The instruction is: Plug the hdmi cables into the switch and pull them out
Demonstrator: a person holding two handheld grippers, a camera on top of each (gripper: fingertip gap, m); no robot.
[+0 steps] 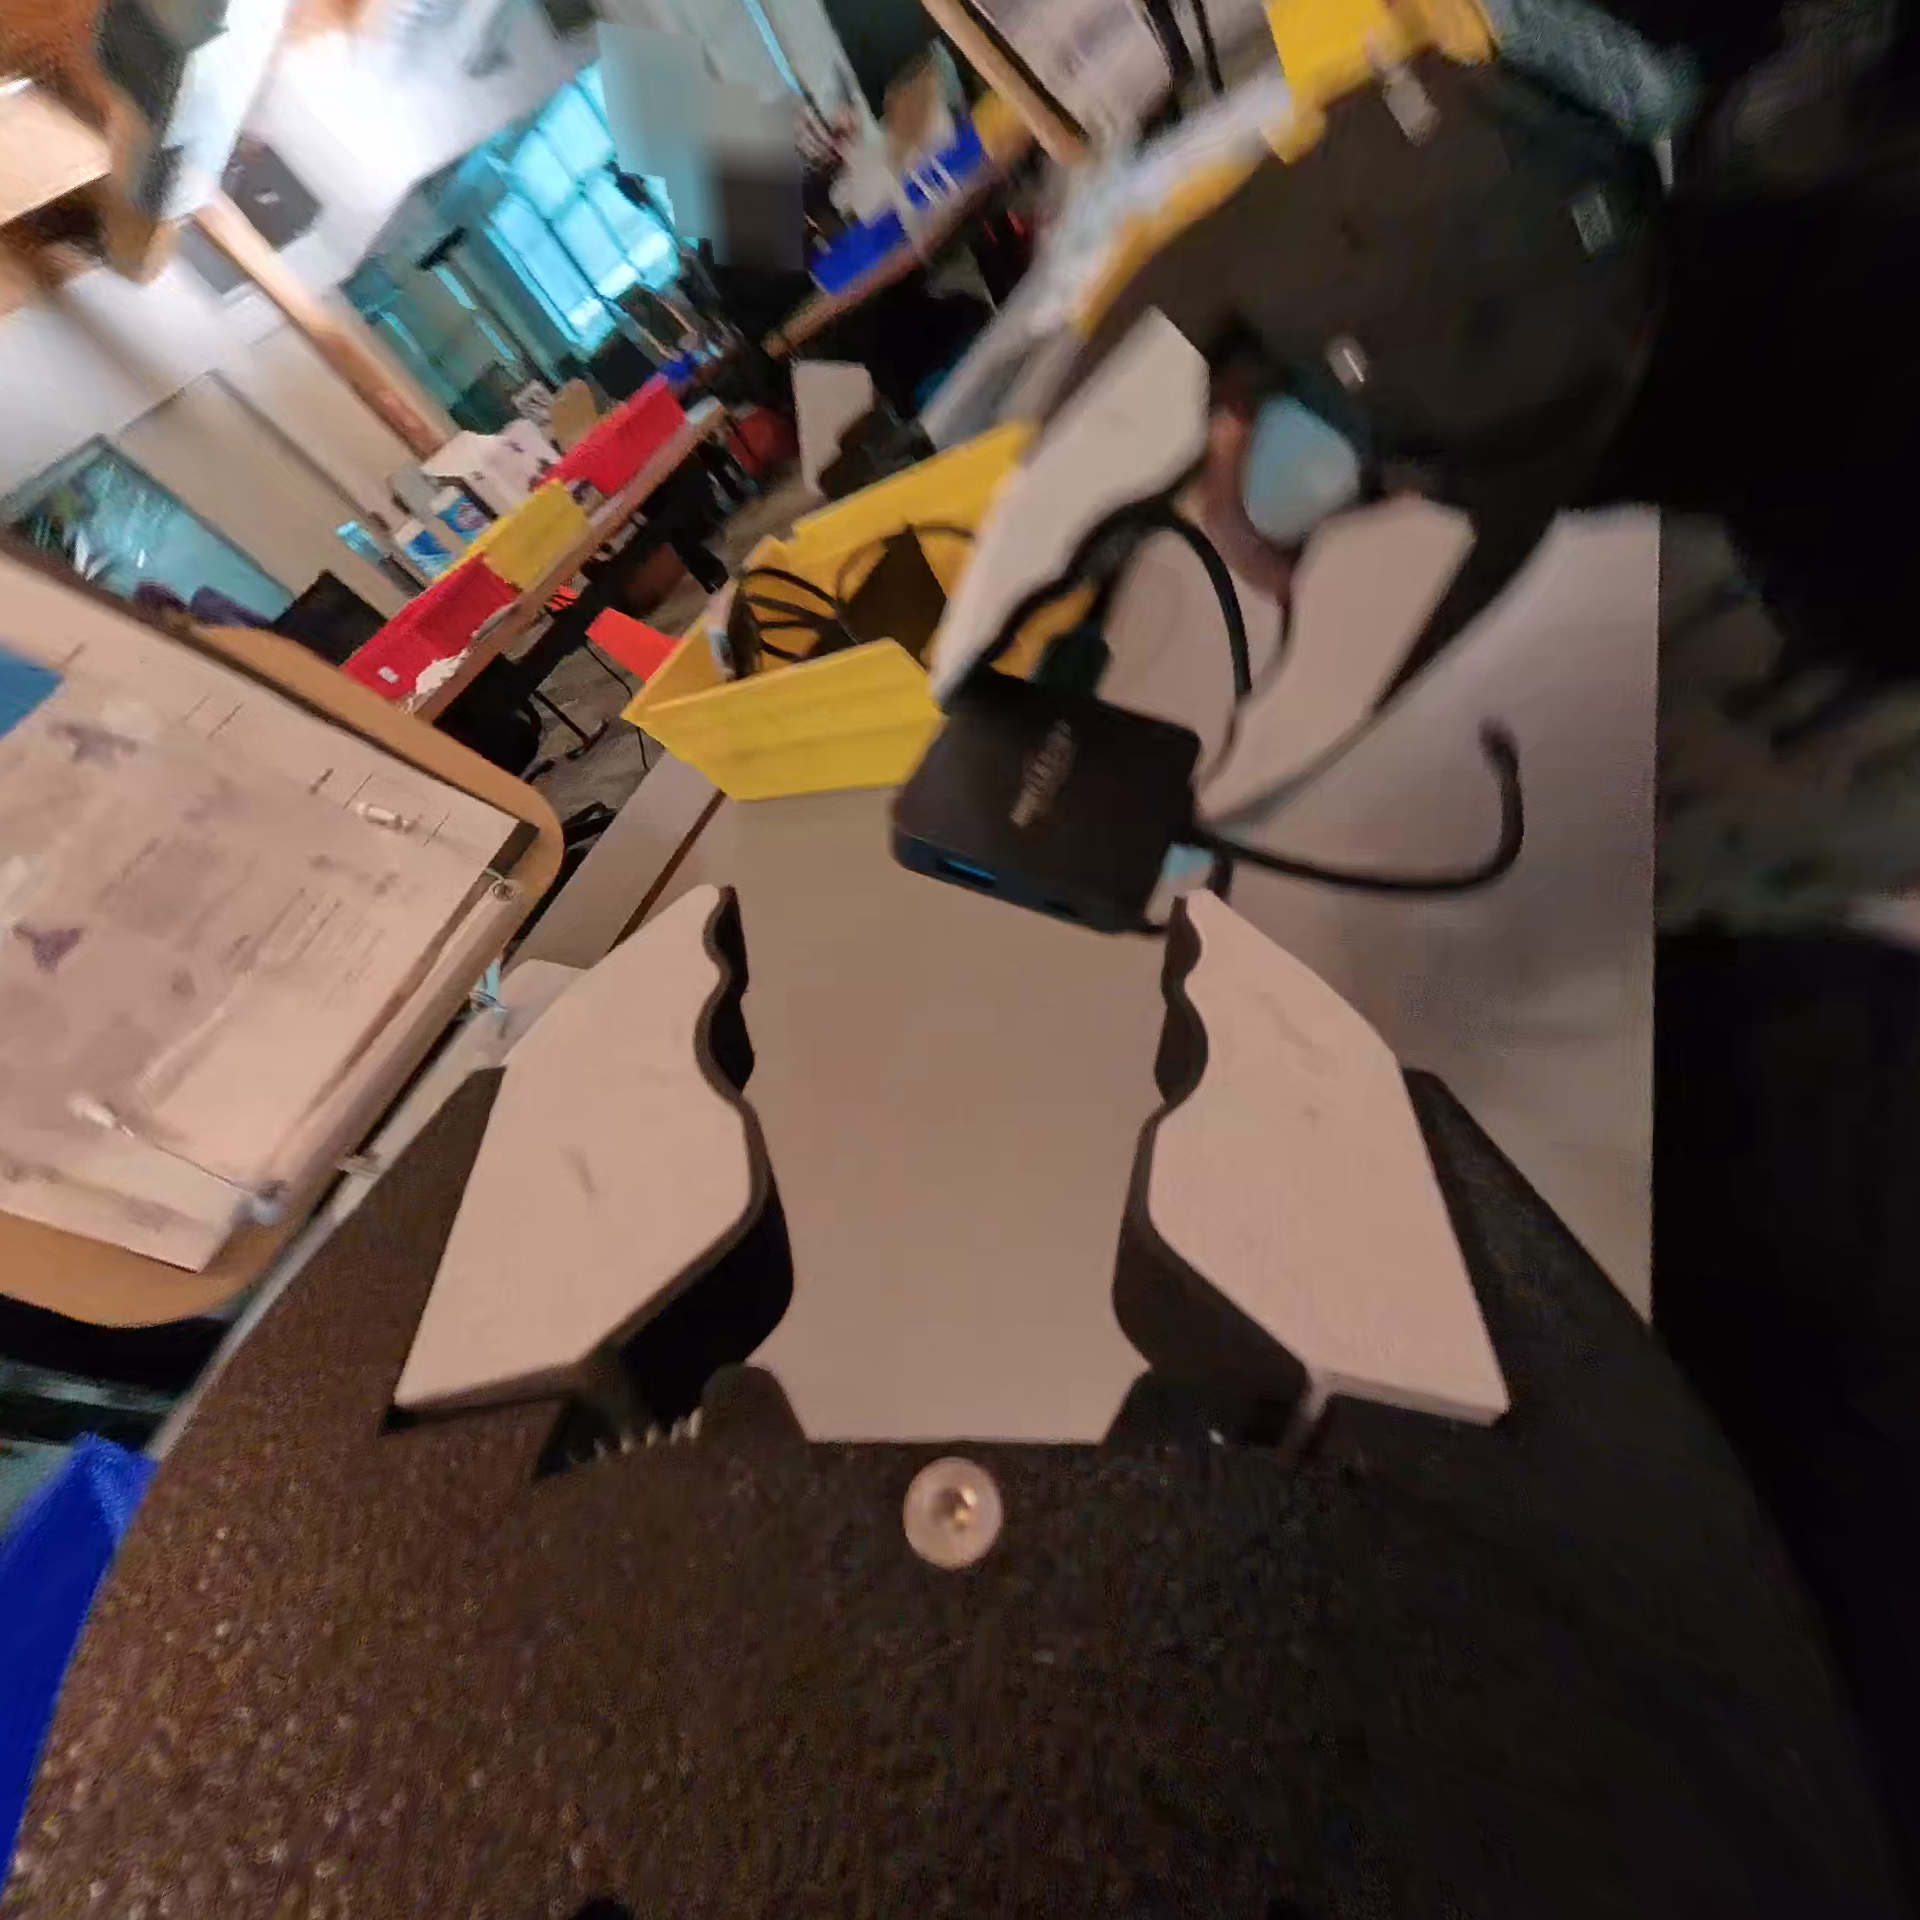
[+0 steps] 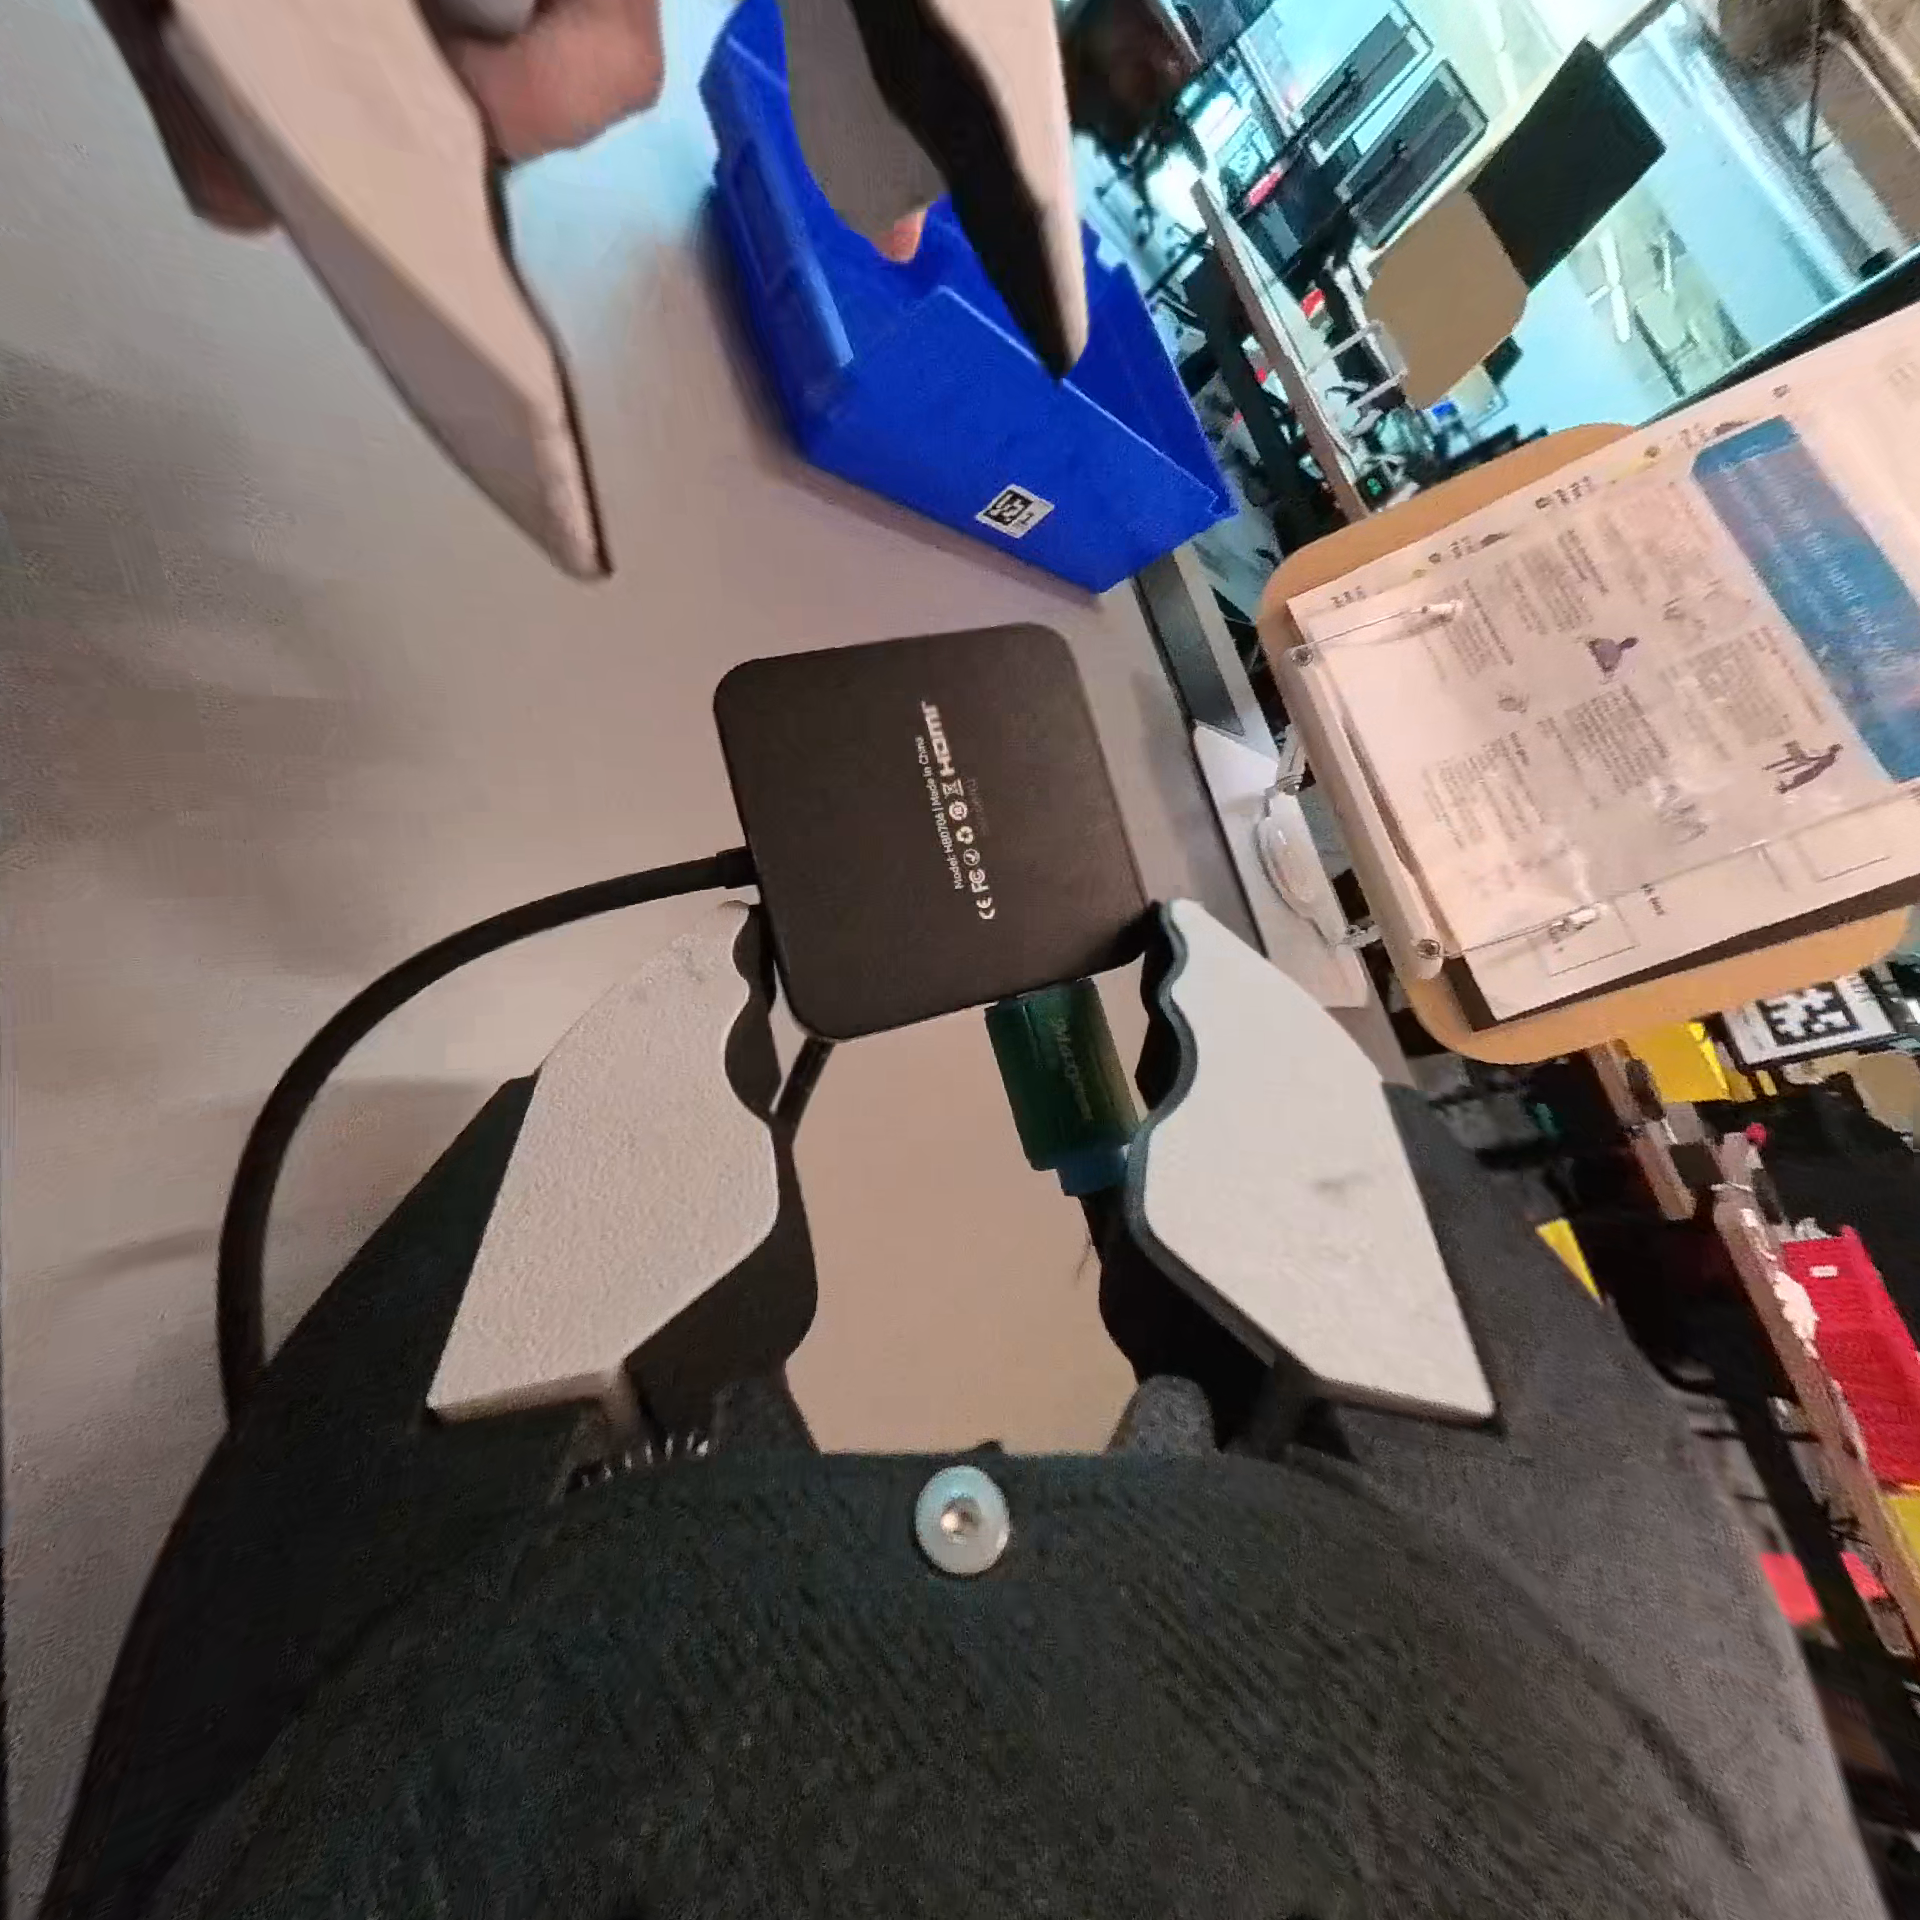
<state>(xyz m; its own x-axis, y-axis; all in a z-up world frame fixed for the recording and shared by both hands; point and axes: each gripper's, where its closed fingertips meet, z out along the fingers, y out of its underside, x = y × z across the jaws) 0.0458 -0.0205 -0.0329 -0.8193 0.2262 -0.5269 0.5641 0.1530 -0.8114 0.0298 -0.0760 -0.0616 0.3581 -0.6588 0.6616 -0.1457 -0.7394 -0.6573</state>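
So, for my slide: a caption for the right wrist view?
Right tongs open around the black switch, green plug inserted.

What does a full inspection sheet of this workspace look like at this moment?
Surface: grey tabletop, bare apart from the items below.
Job's things: black square HDMI switch with a green HDMI plug seated in its near edge.
Clutter: blue plastic bin behind the switch; yellow plastic bin holding dark cables.
Grippers: left gripper open and empty, short of the switch; right gripper brackets the switch's near edge, clamping unclear.
Cables: thin black cable curving from the switch's side.
Surroundings: printed sheets under a clear cover on a wooden board; red bins on far tables.
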